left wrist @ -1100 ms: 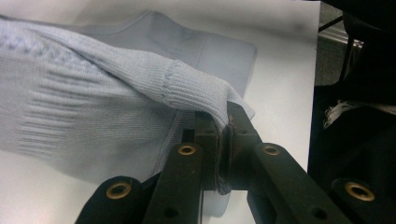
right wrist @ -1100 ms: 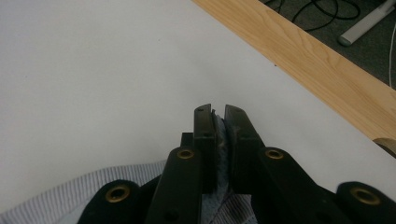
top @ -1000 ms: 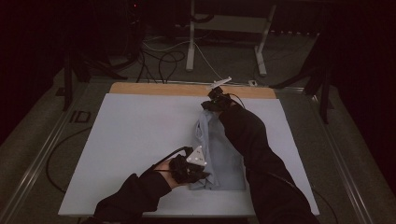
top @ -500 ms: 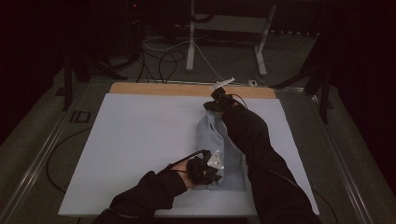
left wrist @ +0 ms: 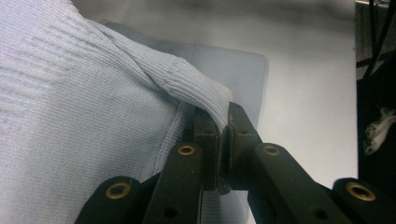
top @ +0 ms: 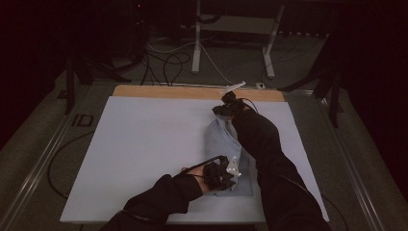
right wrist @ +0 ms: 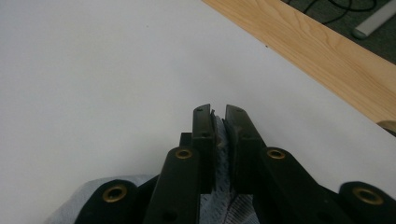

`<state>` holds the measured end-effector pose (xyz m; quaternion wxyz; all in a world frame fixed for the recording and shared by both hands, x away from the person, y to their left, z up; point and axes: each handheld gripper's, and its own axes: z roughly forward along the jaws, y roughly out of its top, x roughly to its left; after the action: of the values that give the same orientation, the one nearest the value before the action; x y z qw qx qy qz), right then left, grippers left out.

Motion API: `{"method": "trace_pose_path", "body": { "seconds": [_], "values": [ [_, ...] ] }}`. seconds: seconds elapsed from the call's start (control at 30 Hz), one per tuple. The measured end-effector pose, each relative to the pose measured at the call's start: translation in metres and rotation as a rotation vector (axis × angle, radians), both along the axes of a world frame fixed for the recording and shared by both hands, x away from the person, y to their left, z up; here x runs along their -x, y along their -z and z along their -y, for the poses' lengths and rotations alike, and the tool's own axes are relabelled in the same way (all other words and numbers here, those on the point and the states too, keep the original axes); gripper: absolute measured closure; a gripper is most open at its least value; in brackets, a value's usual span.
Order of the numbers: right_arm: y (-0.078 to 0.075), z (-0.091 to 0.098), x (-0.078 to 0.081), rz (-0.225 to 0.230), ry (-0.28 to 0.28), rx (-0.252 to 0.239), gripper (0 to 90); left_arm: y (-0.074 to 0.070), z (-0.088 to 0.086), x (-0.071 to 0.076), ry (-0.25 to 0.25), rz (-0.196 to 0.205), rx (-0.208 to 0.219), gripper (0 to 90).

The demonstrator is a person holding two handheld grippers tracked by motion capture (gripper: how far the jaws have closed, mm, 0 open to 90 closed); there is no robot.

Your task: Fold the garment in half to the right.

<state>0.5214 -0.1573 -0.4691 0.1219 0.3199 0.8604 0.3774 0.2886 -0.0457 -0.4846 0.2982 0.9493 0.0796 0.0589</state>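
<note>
My left claw (left wrist: 224, 135) is clamped on a ribbed fold of the pale blue knitted garment (top: 226, 149) near my edge of the white worktop (top: 144, 144); my right claw (right wrist: 219, 126) pinches its far end (wooden strip (top: 168, 91) beyond, dark room).

left gripper (top: 230, 174): has moved rightward over the pale blue knit garment (top: 226, 144), carrying its pinched edge across the cloth
garment: now folded narrower; the near part doubled over
right gripper (top: 225, 107): has crept slightly toward the table's far edge
</note>
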Motion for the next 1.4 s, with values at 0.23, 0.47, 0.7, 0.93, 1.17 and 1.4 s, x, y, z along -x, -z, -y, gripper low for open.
{"method": "trace_pose_path", "body": {
  "seconds": [0.23,0.47,0.7,0.93,1.17,1.4],
  "values": [
    [0.000,0.004,0.000,0.012,-0.001,-0.016,82.1,0.005,0.011,-0.004,0.007,-0.013,-0.011,86.9],
    [-0.002,0.023,0.002,0.022,0.039,-0.039,51.7,0.007,0.016,-0.004,0.022,-0.025,-0.015,85.3],
    [-0.007,0.040,0.007,0.011,0.035,-0.117,16.3,0.003,0.019,-0.001,0.060,-0.070,0.023,66.9],
    [-0.011,0.047,0.013,0.020,0.046,-0.137,10.8,-0.005,0.017,0.001,0.058,-0.048,0.049,51.4],
    [-0.013,0.048,0.021,0.018,0.026,-0.154,10.1,-0.011,0.013,0.003,0.064,-0.037,0.078,44.8],
    [-0.014,0.047,0.028,0.024,0.009,-0.145,10.0,-0.017,0.006,0.002,0.049,-0.040,0.084,43.8]
  ]
}}
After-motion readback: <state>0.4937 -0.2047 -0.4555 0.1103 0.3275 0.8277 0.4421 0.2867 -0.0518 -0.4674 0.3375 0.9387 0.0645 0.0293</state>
